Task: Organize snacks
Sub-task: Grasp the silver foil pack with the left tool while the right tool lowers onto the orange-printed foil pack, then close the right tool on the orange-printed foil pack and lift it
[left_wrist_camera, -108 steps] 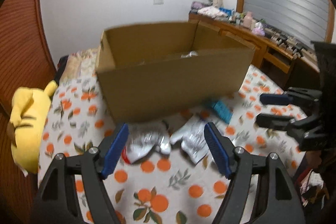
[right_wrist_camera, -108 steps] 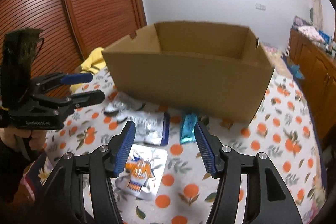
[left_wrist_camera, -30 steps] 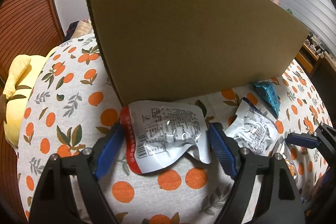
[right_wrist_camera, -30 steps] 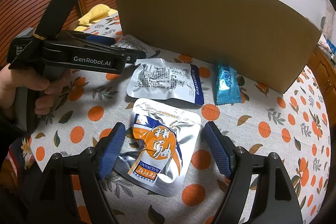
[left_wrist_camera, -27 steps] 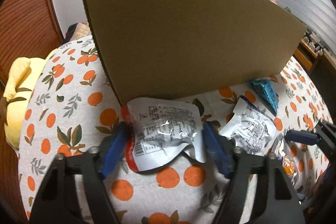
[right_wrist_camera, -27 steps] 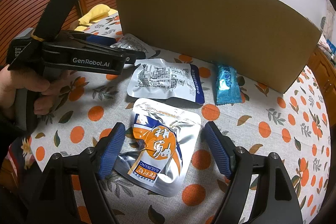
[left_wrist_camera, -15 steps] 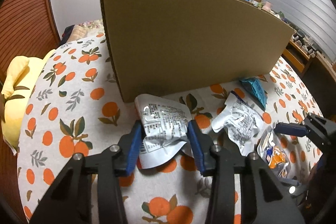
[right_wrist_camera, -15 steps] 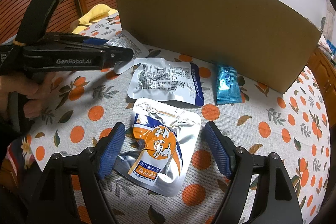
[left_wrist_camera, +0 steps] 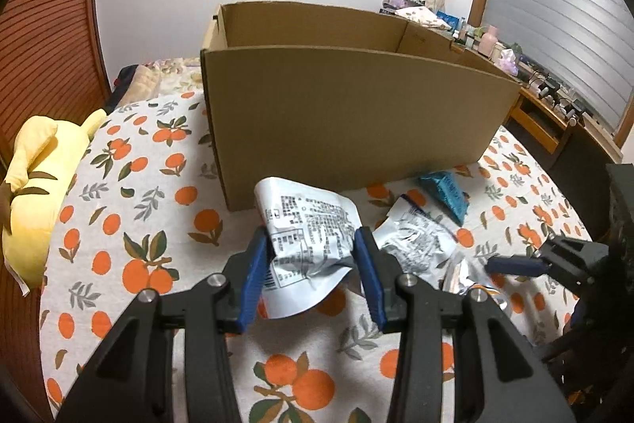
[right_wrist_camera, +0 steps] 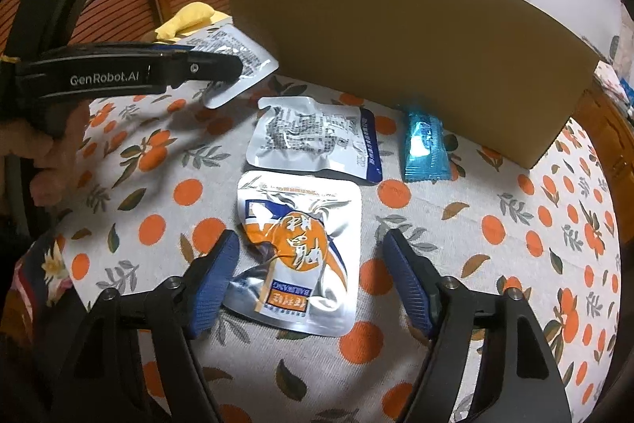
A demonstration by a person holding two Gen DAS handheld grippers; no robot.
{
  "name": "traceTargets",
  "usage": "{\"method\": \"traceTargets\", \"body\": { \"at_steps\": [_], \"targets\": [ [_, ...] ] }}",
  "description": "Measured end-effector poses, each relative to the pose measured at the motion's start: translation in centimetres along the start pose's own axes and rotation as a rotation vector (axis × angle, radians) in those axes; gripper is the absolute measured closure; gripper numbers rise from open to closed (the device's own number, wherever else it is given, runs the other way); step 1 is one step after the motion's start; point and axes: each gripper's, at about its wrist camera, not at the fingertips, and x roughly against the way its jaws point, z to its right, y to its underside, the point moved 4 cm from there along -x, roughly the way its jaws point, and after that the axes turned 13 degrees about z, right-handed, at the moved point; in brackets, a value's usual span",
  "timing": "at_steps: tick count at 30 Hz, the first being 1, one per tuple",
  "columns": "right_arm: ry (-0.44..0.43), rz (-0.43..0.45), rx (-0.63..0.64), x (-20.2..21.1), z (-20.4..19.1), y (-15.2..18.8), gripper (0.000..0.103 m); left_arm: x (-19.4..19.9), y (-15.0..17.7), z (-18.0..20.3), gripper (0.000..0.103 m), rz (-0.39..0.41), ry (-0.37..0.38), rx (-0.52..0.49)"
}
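The left gripper (left_wrist_camera: 313, 260) is clenched on a silver foil pouch (left_wrist_camera: 309, 232), which is held just above the orange-printed bedcover (left_wrist_camera: 158, 264), in front of the near wall of the cardboard box (left_wrist_camera: 356, 113). The pouch is pinched across its crumpled middle, and its free lower edge hangs down. It is judged to be light, soft and a little slippery, so a hold across the body, not at the thin sealed edge, is judged the safer one.

The jaws of the right gripper (right_wrist_camera: 311, 280) are closing. The orange-and-silver pouch (right_wrist_camera: 297, 252) lies flat between them on the bedcover, but the pads (right_wrist_camera: 216, 280) are not yet pressed on it. This pouch is also judged light and easily creased; its two long sides are the natural place to be taken.

Four snack packets are counted outside the box: the held silver pouch, the orange-and-silver pouch, one silver pouch with a blue edge (right_wrist_camera: 313, 141) beyond it, and one small teal packet (right_wrist_camera: 424, 145) just beside the box wall. One box is seen. What is already inside it cannot be told. One yellow plush toy (left_wrist_camera: 35, 181) lies at the left edge of the bedcover.
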Motion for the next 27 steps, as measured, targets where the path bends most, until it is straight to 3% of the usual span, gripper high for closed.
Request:
{"method": "traceTargets", "body": {
  "at_steps": [4, 6, 27],
  "targets": [
    [-0.028, 0.005, 0.011, 0.5, -0.4, 0.0, 0.059, 0.3, -0.3, 0.4, 0.061, 0.008, 0.006, -0.007],
    [-0.029, 0.009, 0.019, 0.7, -0.5, 0.0, 0.061, 0.4, -0.4, 0.6, 0.061, 0.012, 0.010, -0.009],
    [-0.041, 0.065, -0.007, 2.0, -0.7, -1.3, 0.064, 1.1, -0.7, 1.6, 0.061, 0.026, 0.031, -0.017]
  ]
}}
